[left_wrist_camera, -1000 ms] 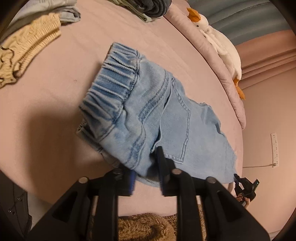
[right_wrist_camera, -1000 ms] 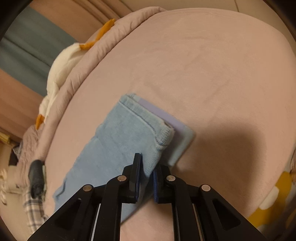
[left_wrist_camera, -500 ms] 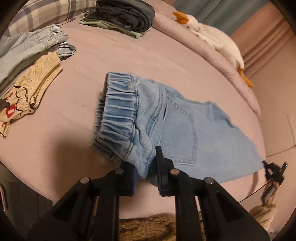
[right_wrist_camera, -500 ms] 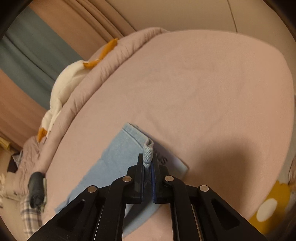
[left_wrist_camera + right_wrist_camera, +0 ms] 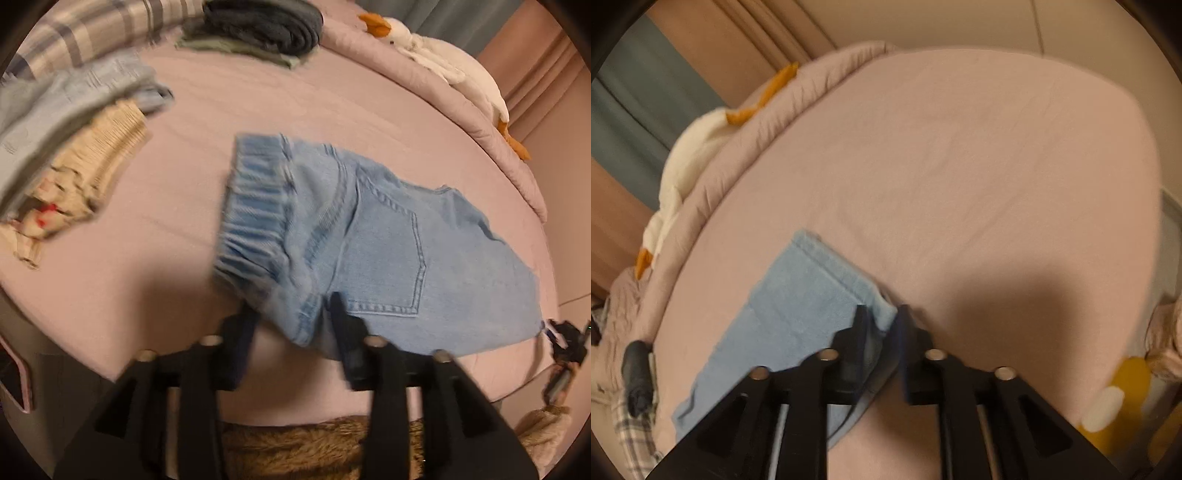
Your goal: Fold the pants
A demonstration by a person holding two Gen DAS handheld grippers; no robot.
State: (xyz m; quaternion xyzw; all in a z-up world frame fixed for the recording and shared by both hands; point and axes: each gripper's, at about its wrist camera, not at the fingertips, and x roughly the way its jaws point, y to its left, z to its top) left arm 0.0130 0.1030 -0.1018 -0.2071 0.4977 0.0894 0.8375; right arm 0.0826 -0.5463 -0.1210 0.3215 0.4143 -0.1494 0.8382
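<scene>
Light blue jeans (image 5: 369, 240) lie folded lengthwise on the pink bed sheet (image 5: 258, 103), with the elastic waistband to the left and a back pocket facing up. My left gripper (image 5: 291, 321) straddles the near waist corner. Its jaws are opening and the denim hangs loose between them. In the right wrist view the leg hem (image 5: 820, 295) rests flat on the sheet. My right gripper (image 5: 882, 325) sits at the hem's near corner. Its jaws are also opening, and the corner lies between them with a gap showing.
Loose clothes (image 5: 74, 122) are heaped at the left, over a plaid fabric (image 5: 92, 33). A dark folded stack (image 5: 266, 26) sits at the back. A white goose plush (image 5: 454, 74) lies along the rolled quilt. Brown fur (image 5: 314, 450) shows below the bed's near edge.
Both grippers were shut on the denim and have spread their jaws. The raised waist corner and hem have dropped onto the sheet. The left view has tilted and rolled.
</scene>
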